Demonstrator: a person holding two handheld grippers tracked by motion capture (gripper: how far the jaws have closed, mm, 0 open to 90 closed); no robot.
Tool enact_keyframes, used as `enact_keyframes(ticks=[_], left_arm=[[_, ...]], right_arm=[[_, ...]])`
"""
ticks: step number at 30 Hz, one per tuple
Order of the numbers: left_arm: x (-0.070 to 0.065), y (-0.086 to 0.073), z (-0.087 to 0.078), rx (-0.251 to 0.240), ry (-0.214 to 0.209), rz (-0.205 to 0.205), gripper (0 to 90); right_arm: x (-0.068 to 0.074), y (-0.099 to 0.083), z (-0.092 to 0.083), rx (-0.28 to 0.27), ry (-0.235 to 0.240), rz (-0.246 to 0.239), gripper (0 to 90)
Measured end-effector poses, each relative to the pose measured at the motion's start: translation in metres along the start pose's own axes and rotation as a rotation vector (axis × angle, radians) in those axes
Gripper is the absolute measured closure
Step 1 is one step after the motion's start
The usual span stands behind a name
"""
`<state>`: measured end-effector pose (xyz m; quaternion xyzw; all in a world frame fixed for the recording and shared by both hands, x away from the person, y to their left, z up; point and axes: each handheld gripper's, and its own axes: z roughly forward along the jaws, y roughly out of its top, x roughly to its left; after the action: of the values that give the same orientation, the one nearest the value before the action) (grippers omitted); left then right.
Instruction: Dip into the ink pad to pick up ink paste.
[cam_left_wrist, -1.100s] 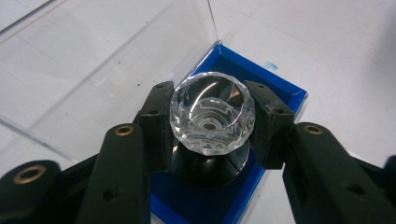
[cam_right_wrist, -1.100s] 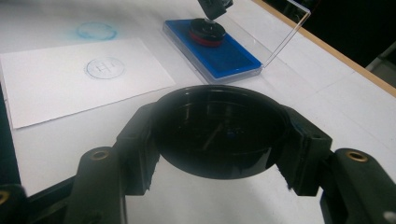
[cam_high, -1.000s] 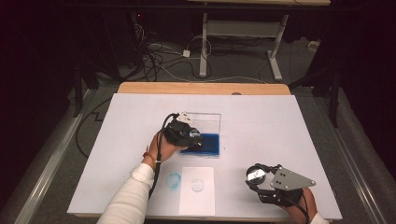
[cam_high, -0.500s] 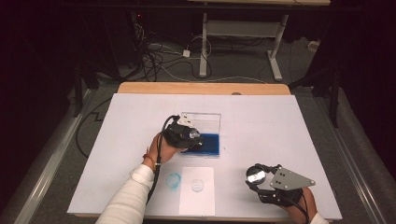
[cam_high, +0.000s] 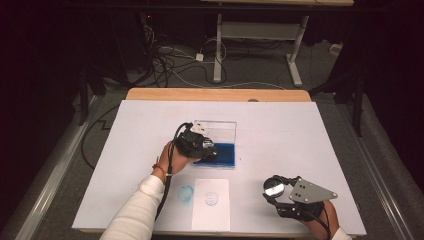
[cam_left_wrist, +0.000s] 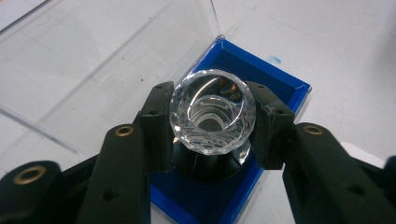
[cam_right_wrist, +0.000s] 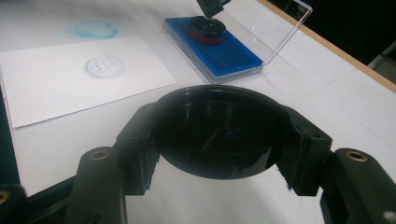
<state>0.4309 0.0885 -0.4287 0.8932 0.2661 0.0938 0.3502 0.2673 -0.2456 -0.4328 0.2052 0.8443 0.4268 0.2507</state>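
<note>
My left gripper (cam_high: 204, 150) is shut on a stamp with a clear faceted handle (cam_left_wrist: 212, 112). The stamp's black base rests on the blue ink pad (cam_left_wrist: 261, 74) inside an open clear case (cam_high: 215, 131). In the right gripper view the stamp's black-and-red base (cam_right_wrist: 207, 29) sits on that ink pad (cam_right_wrist: 229, 53). My right gripper (cam_high: 274, 189) hovers near the table's front right, shut on a round black cap (cam_right_wrist: 217, 130). A white paper (cam_high: 211, 220) with a round blue imprint (cam_high: 212, 198) lies at the front centre.
A blue ring mark (cam_high: 186, 193) stains the white table (cam_high: 300, 130) just left of the paper. The case's clear lid (cam_right_wrist: 280, 32) stands upright behind the pad. A wooden edge (cam_high: 215, 94) runs along the far side; cables and table legs lie on the floor beyond.
</note>
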Motion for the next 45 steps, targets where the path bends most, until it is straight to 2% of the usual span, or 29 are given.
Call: enact_keyframes(ticks=[6,8,12,18,24,31,38,40,45], left_arm=[[0.001,0.001,-0.002,0.003,-0.004,-0.007,54.4],[0.001,0.002,-0.005,-0.005,0.015,-0.003,54.4],[0.000,0.009,-0.022,-0.048,0.027,0.012,54.4],[-0.003,0.021,-0.047,-0.085,0.055,0.040,54.3],[-0.006,0.024,-0.061,-0.110,0.057,0.060,54.3],[-0.006,0.021,-0.073,-0.127,0.058,0.064,54.3],[-0.007,0.010,-0.085,-0.143,0.068,0.054,54.2],[-0.007,0.008,-0.087,-0.141,0.059,0.059,54.3],[-0.012,0.004,-0.094,-0.139,0.065,0.074,54.3]], right_arm=[[0.000,0.000,0.000,-0.007,0.003,0.000,38.4],[0.000,0.001,-0.002,-0.019,-0.002,-0.006,38.5],[0.000,0.001,-0.002,-0.019,-0.004,-0.002,38.5],[-0.001,0.001,-0.002,-0.025,-0.009,-0.004,38.5],[-0.003,0.002,-0.003,-0.026,-0.010,0.002,38.4],[-0.006,0.003,-0.001,-0.032,-0.012,0.000,38.5],[-0.004,0.004,-0.002,-0.041,-0.012,-0.005,38.5],[-0.004,0.004,-0.001,-0.037,-0.009,-0.006,38.5],[-0.004,0.003,0.002,-0.025,-0.001,-0.003,38.5]])
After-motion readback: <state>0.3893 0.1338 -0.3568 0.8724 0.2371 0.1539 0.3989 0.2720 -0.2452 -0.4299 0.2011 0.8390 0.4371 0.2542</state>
